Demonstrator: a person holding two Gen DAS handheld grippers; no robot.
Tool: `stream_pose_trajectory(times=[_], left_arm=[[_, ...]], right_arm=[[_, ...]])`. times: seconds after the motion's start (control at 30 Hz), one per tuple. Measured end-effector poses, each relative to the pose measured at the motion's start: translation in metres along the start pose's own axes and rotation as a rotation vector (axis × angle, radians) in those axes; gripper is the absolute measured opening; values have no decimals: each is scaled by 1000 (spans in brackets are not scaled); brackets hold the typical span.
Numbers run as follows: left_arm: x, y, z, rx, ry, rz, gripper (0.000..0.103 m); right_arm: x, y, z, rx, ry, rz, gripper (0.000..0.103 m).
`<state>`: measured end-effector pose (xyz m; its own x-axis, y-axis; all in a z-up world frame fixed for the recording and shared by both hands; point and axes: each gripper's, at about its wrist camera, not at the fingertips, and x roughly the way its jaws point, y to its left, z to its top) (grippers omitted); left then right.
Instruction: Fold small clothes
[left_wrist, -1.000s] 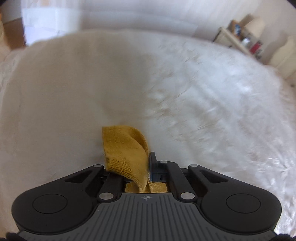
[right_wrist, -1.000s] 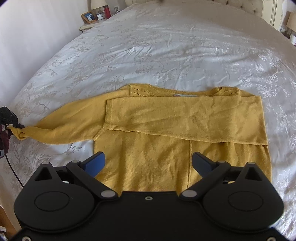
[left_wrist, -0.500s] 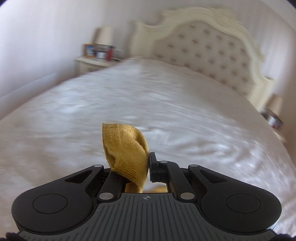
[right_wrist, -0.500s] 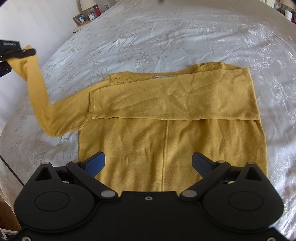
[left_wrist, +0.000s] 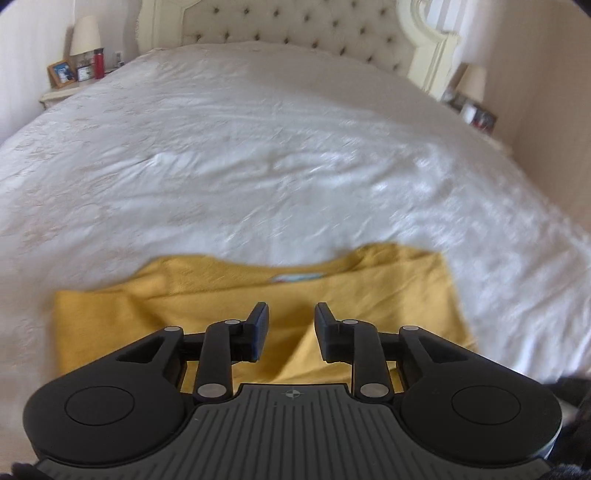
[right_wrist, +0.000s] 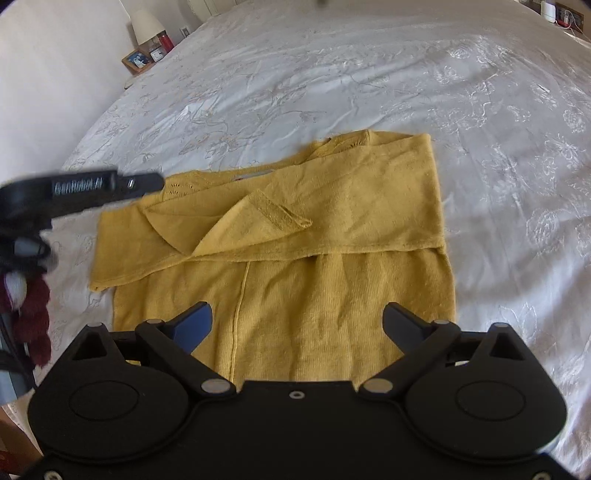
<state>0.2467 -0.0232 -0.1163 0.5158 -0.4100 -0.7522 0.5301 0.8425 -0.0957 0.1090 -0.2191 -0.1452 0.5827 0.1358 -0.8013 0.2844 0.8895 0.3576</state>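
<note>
Right gripper (right_wrist: 297, 325): fingers spread wide and closing slightly, nothing between them. It hangs over the lower body of the sweater (right_wrist: 295, 295), pads clear of the knit.

Left gripper (left_wrist: 291, 325): fingers parted by a narrow gap and opening; nothing pinched, only the yellow knit showing below the gap. From the right wrist view the left gripper (right_wrist: 147, 182) enters at the left edge, blurred, its tip over the sweater's left shoulder.

Sweater: mustard yellow, flat on the bed (right_wrist: 332, 74), near the foot end. Both sleeves lie folded across the chest. The right-side sleeve (right_wrist: 388, 206) runs as a broad band across the upper body. The left-side sleeve (right_wrist: 236, 225) lies over it at a slant, its ribbed cuff (right_wrist: 279, 214) pointing toward the middle. Neck label (left_wrist: 297, 277) visible at the collar, on the far edge. A vertical seam runs down the lower body.

Bed: white embroidered cover, wrinkled. Beyond it a tufted headboard (left_wrist: 295, 26). Nightstand at far left carries a lamp (left_wrist: 85, 35), a framed photo (left_wrist: 61, 72) and a red bottle (left_wrist: 98, 63). A second lamp (left_wrist: 474, 83) stands at far right.
</note>
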Motion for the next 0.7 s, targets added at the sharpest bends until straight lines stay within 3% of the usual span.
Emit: stream_pose_trajectory(times=[0.1, 0.13, 0.27, 0.33, 0.43, 0.63, 0.7], left_arm=[[5, 31, -10, 17, 51, 131, 27], [8, 44, -13, 12, 68, 171, 27], [21, 97, -27, -54, 142, 287, 27], [33, 117, -37, -76, 199, 321, 27], [49, 138, -52, -119, 272, 298, 31], [50, 147, -56, -167, 253, 266, 33], [47, 149, -57, -175, 245, 266, 33]], right_arm=[[13, 2, 18, -23, -3, 31, 64], [19, 5, 25, -37, -1, 37, 60], [42, 23, 49, -128, -7, 55, 60], [57, 32, 58, -201, -6, 39, 65], [80, 36, 70, -265, 23, 45, 68], [117, 35, 79, -354, 107, 69, 68], [125, 34, 79, -364, 135, 87, 62]])
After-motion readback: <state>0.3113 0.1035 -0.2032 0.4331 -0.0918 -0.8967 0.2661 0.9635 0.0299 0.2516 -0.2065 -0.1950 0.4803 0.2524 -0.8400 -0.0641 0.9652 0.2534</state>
